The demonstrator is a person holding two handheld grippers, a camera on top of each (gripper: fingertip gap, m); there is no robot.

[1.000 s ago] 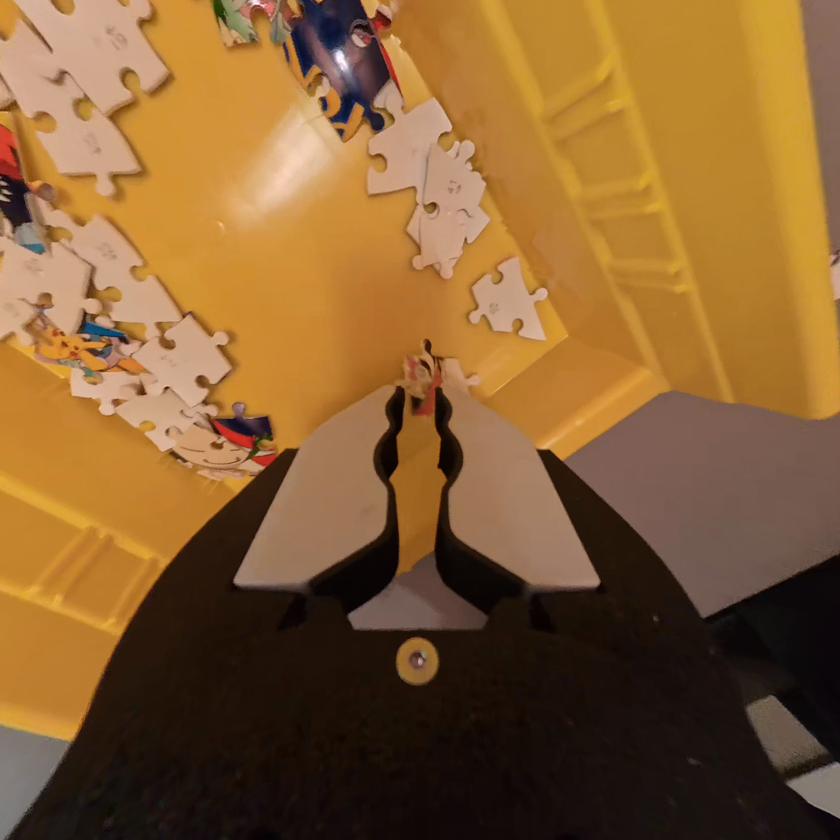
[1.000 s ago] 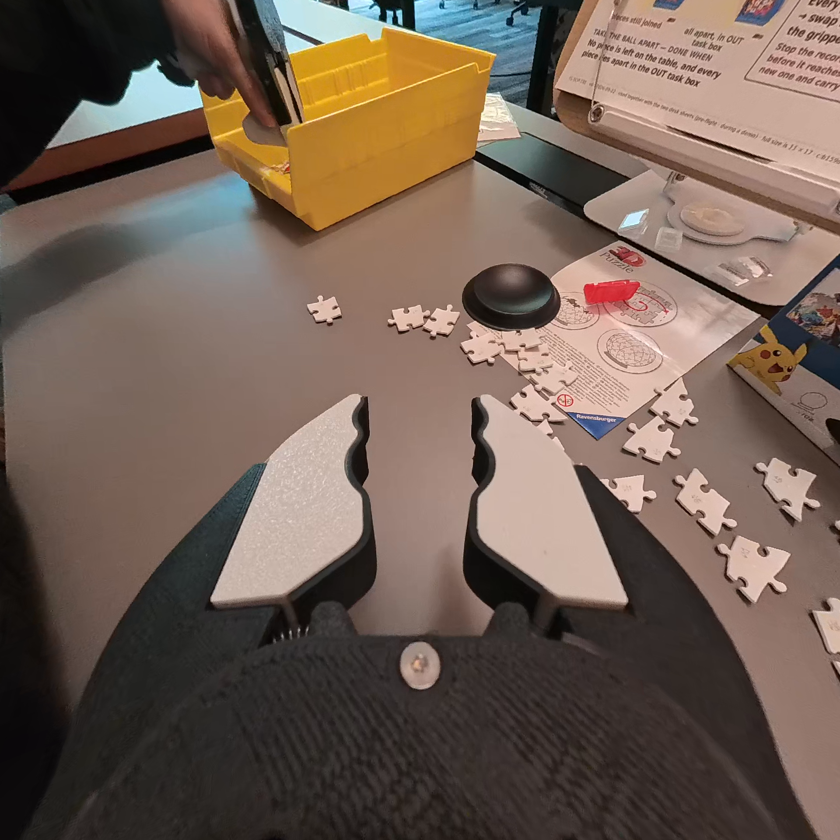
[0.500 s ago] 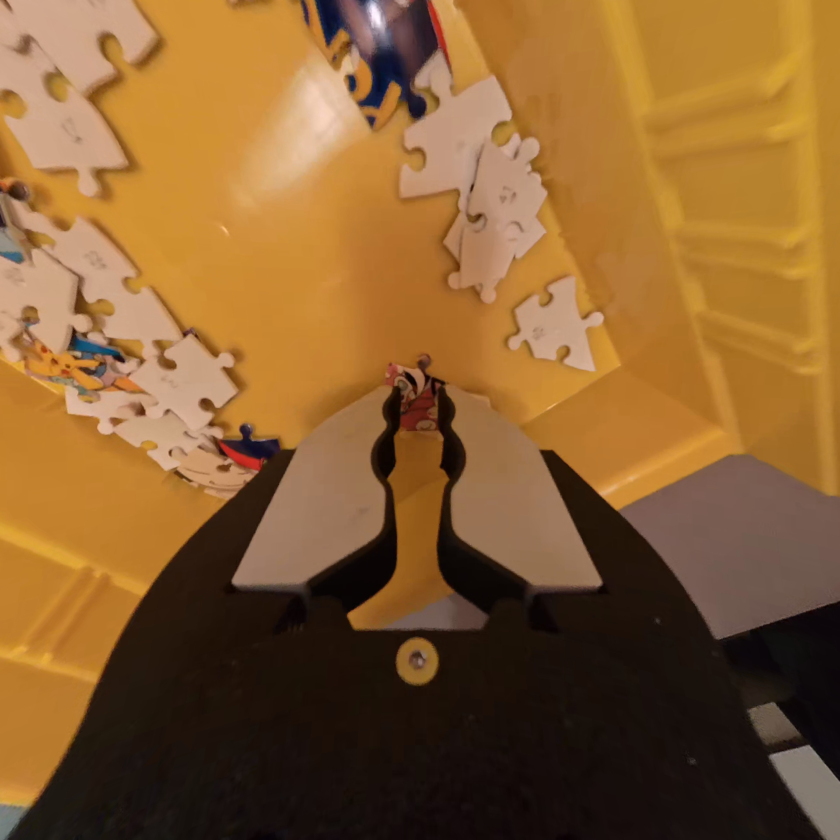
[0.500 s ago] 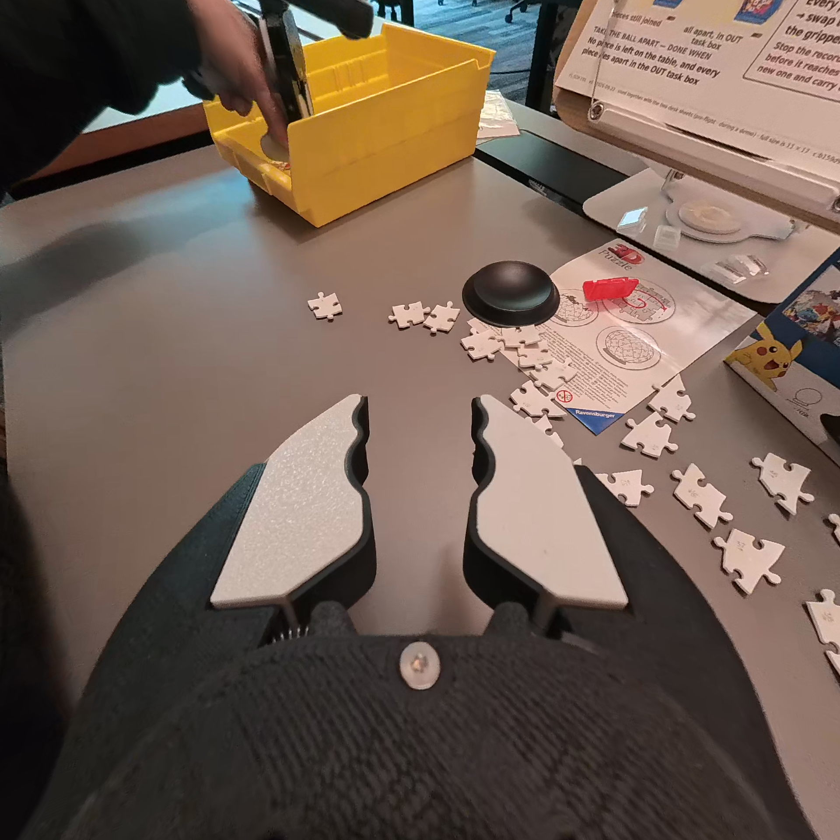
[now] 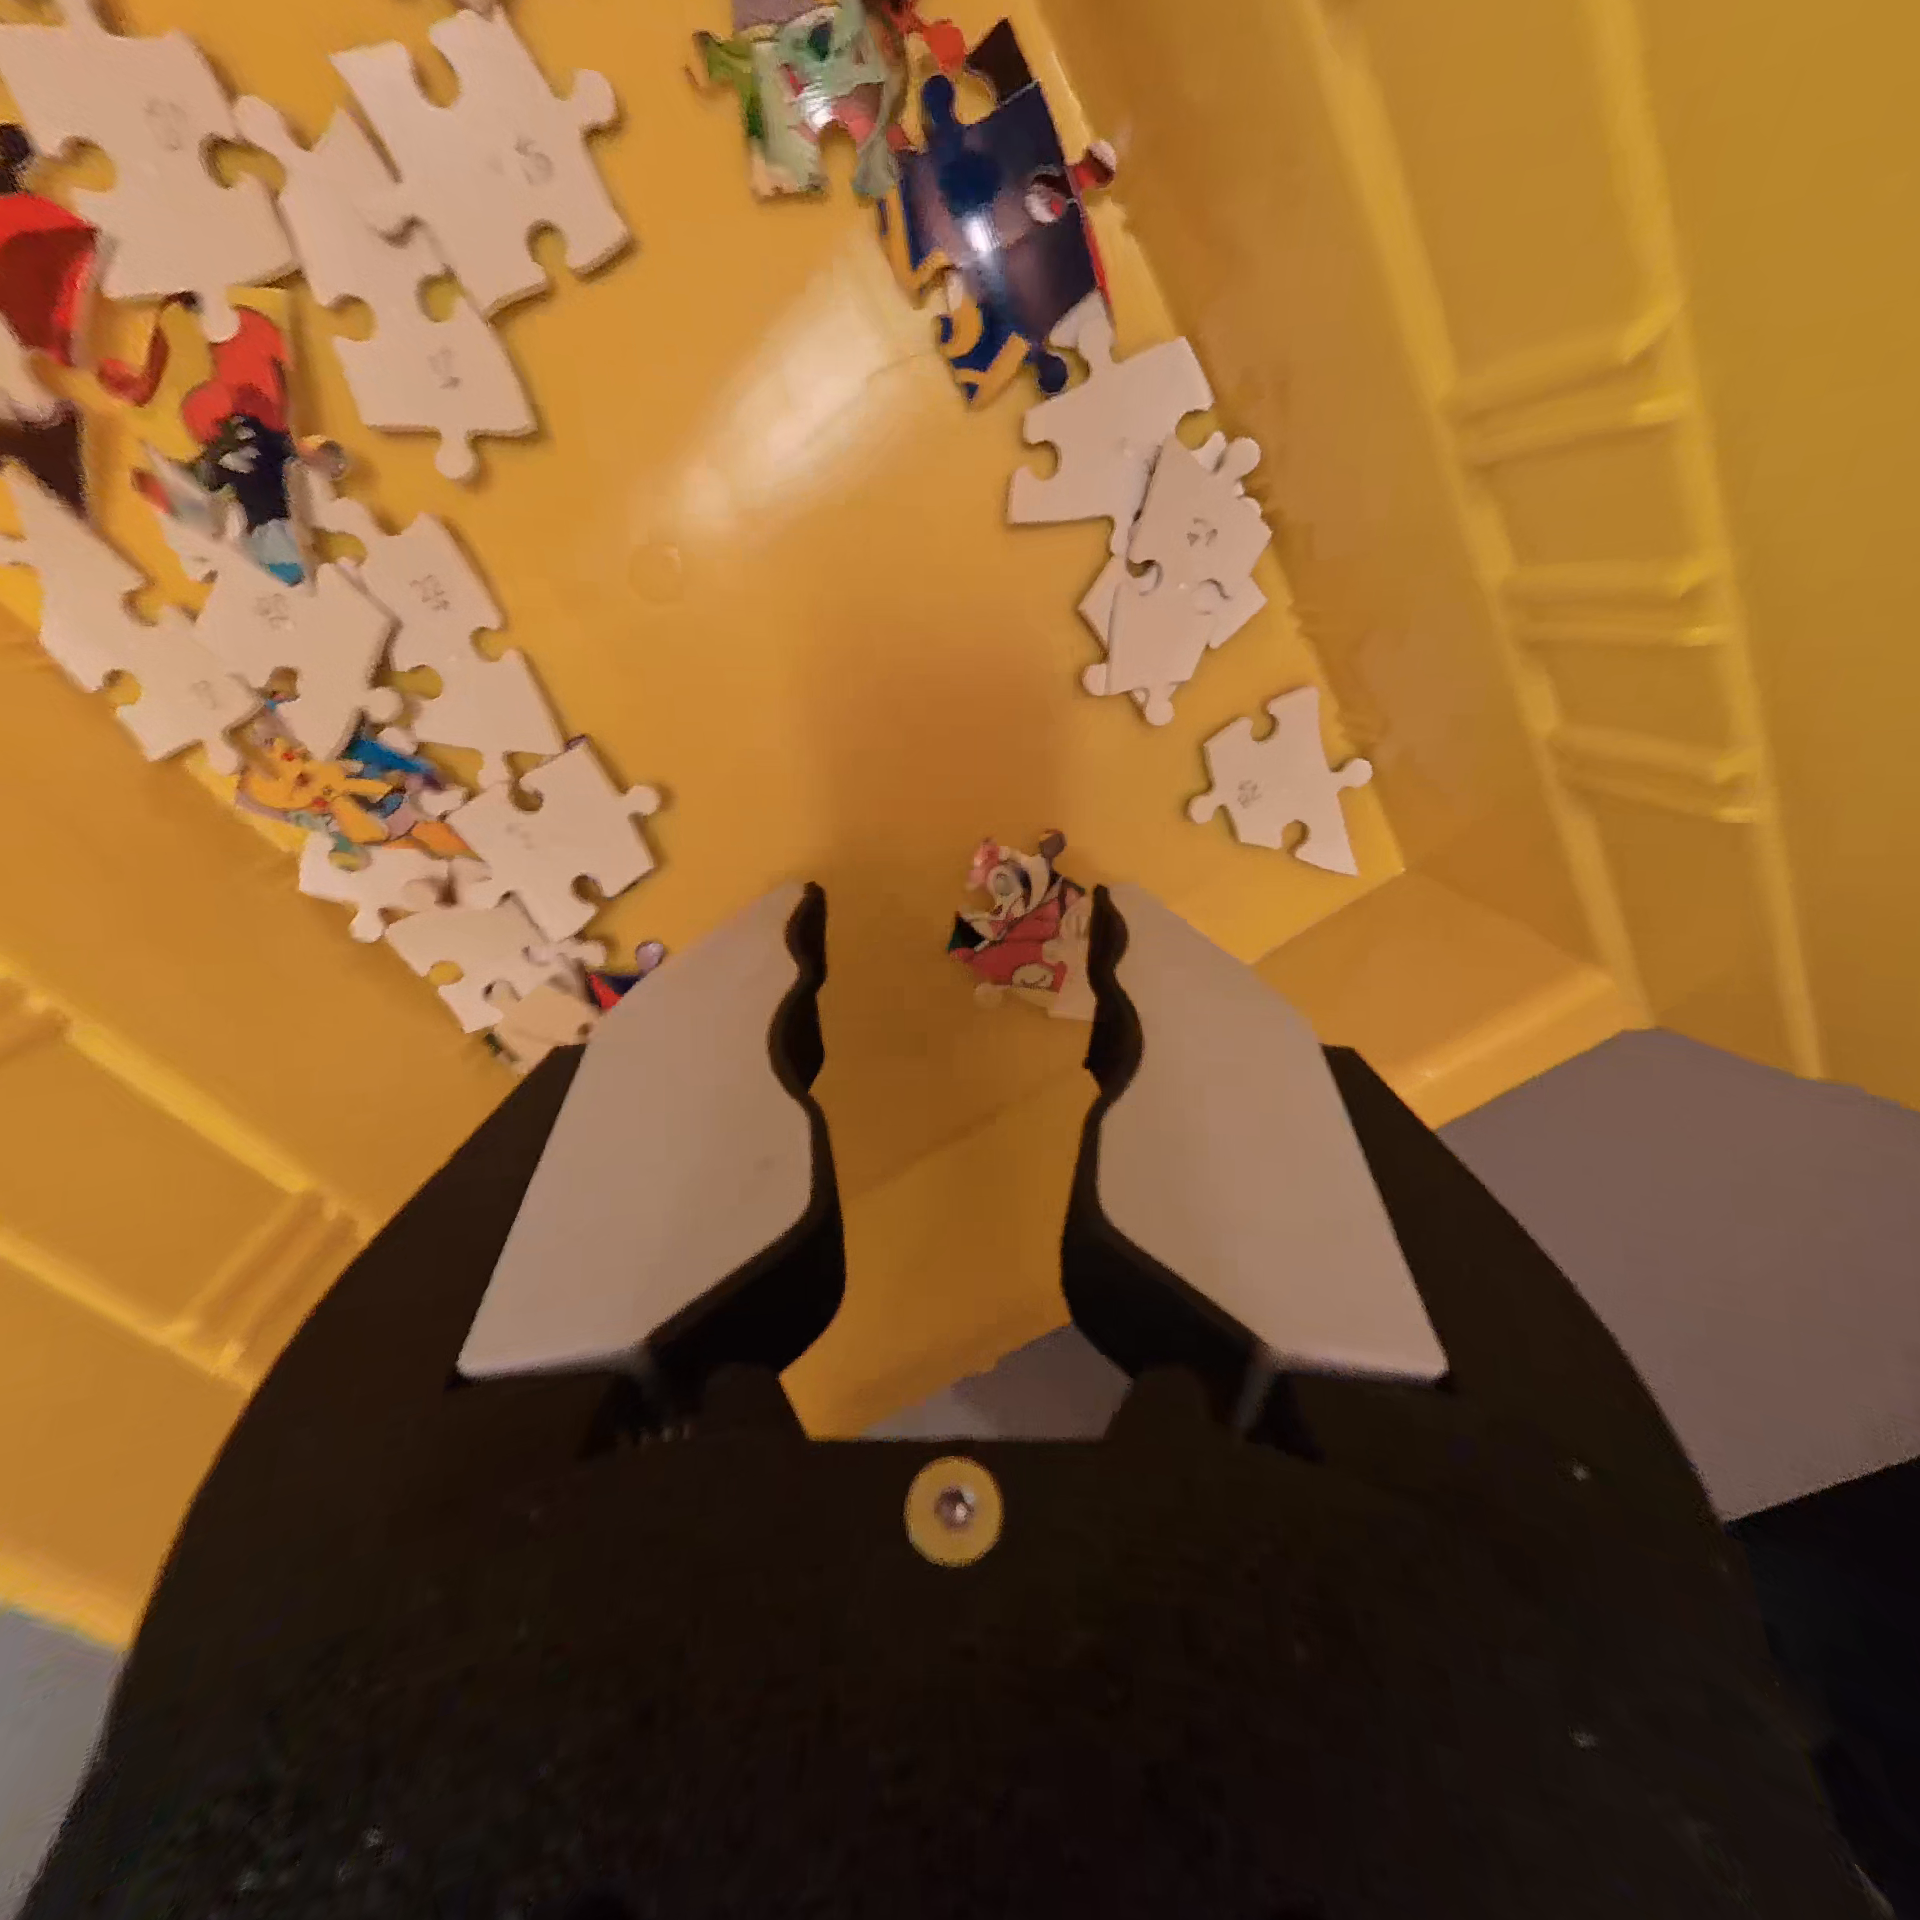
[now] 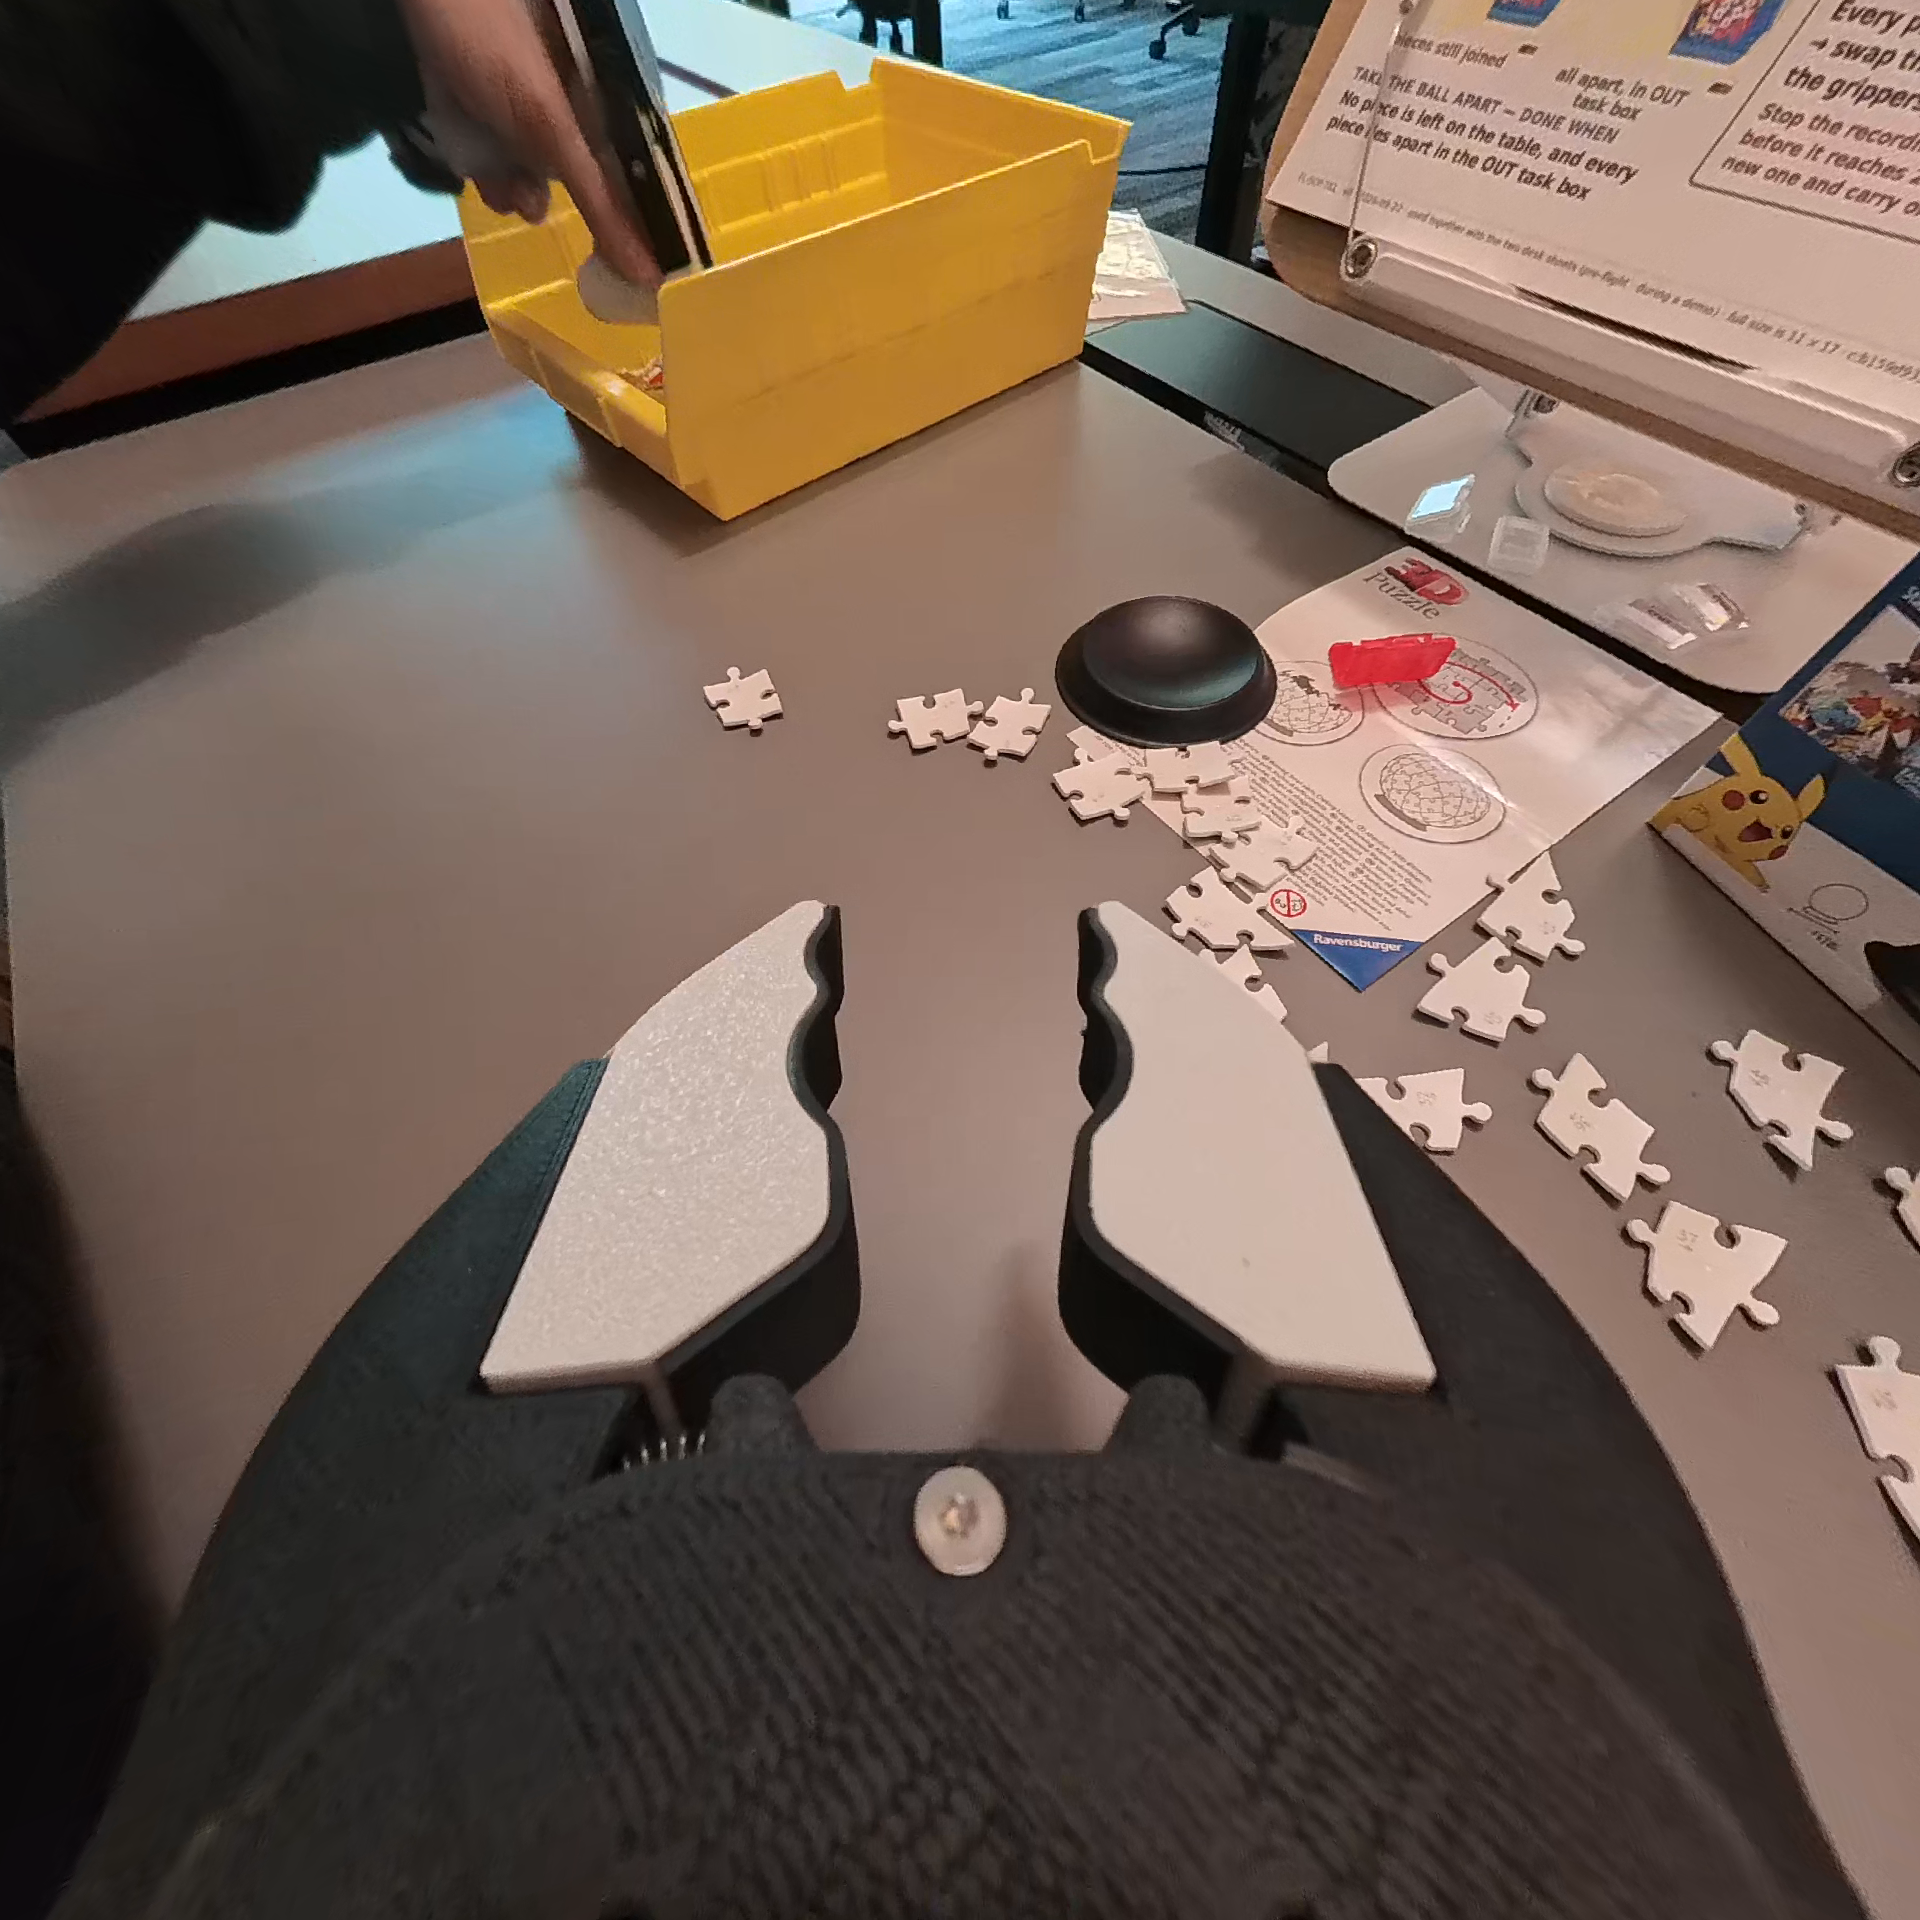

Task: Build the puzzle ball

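My left gripper [image 5: 956,899] is open inside the yellow bin [image 5: 779,468]. A small red and white printed puzzle piece [image 5: 1013,925] lies loose between the fingertips, against the right finger. Several white-backed pieces [image 5: 447,260] and printed pieces [image 5: 997,239] lie on the bin's floor. My right gripper [image 6: 956,920] is open and empty, low over the grey table [image 6: 416,831]. In the right wrist view the bin [image 6: 883,312] stands at the far left, with a hand holding the left gripper [image 6: 623,281] in it. White pieces [image 6: 1195,790] lie scattered at the right.
A black round stand [image 6: 1164,670] sits beside a printed instruction sheet [image 6: 1455,779] with a red plastic part [image 6: 1387,660] on it. The puzzle's box [image 6: 1818,810] is at the right edge. A sign board on a white base [image 6: 1610,135] stands at the back right. The tips of one gripper are about 45 centimeters away from the tips of the other.
My left gripper has opened and let go of the printed piece, which now rests by its right finger in the bin. The right gripper has stayed open and barely moved.
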